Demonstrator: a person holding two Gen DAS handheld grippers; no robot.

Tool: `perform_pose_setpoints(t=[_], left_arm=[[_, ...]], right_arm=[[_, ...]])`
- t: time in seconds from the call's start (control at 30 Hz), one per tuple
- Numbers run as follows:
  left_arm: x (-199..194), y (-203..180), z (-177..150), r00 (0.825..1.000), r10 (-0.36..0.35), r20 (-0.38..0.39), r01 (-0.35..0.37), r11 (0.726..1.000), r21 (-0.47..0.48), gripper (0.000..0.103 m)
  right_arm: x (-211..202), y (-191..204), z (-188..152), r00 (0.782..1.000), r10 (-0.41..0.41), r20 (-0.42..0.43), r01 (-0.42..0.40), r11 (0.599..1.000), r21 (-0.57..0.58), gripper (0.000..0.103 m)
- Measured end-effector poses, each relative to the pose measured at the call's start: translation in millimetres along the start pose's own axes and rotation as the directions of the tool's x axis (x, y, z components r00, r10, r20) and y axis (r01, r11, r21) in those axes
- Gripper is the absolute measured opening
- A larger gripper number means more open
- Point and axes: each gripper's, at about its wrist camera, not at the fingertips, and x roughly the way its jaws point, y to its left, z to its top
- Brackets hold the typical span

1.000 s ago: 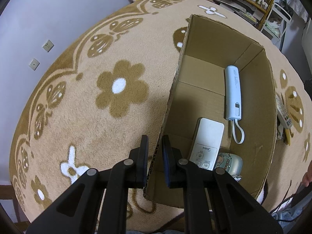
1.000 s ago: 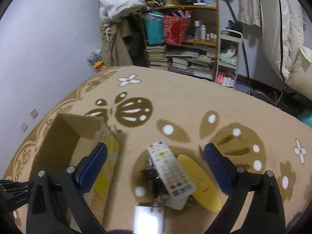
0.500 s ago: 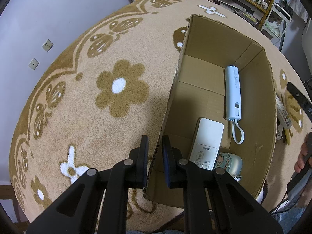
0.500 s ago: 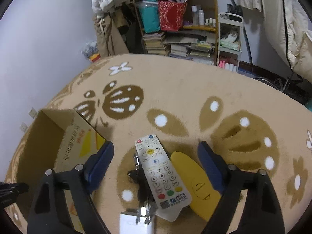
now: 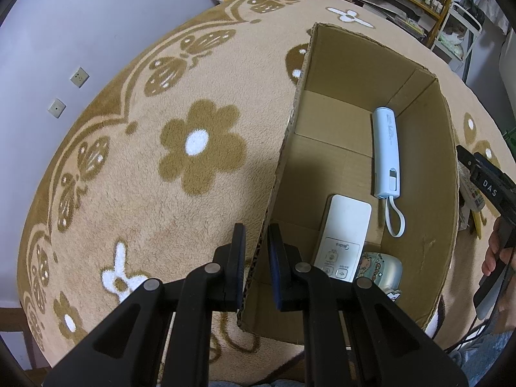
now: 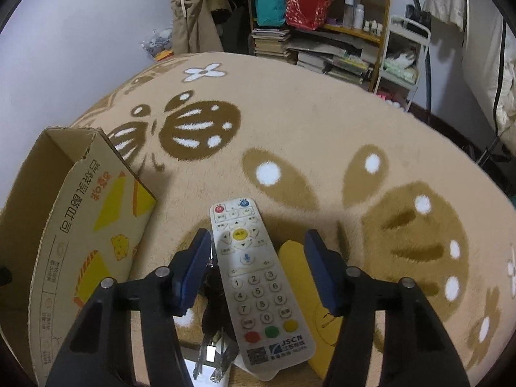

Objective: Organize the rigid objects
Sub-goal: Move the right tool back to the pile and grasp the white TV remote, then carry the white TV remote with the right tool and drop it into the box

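We are lowering the wide-open right gripper (image 6: 256, 264) astride the remote (image 6: 254, 277); left gripper (image 5: 256, 264) keeps pinching the box (image 5: 283, 174) wall.

Your rug (image 6: 316, 135) is tan with brown-and-white flowers — the box (image 6: 96, 213) brown with yellow cheese prints, the remote (image 6: 258, 277) white with red, green and yellow buttons.

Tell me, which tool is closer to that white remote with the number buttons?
Right. The right tool is open and straddles the white remote on the rug. The left tool is off at the cardboard box, pinching its wall.
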Motion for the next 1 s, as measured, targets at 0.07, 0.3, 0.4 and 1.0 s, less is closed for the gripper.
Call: perform_pose_setpoints(t=[0.07,0.3,0.4,1.0], left_arm=[[-0.3,-0.4,0.1,1.000,0.002,0.000,-0.002,1.000,0.001,0.014],[-0.4,-0.8,0.0,1.000,0.004,0.000,-0.004,1.000,0.003,0.014],[-0.4,-0.9,-0.1,1.000,0.004,-0.001,-0.004,1.000,0.003,0.014],[0.7,0.4,1.0,1.000,-0.007,-0.003,0.007,1.000,-0.004,0.014]], right_arm=[[2.1,1.2,-2.1,1.000,-0.005,-0.005,0.005,1.000,-0.006,0.062],[16.8,7.2,-10.9,0.998,0.017,-0.059,-0.018,1.000,-0.020,0.059],[19.2,7.9,-13.4,0.999,0.002,-0.054,-0.003,1.000,-0.013,0.058],[-16.9,7.6,-17.0,1.000,0.023,-0.016,-0.021,0.993,0.119,0.044]])
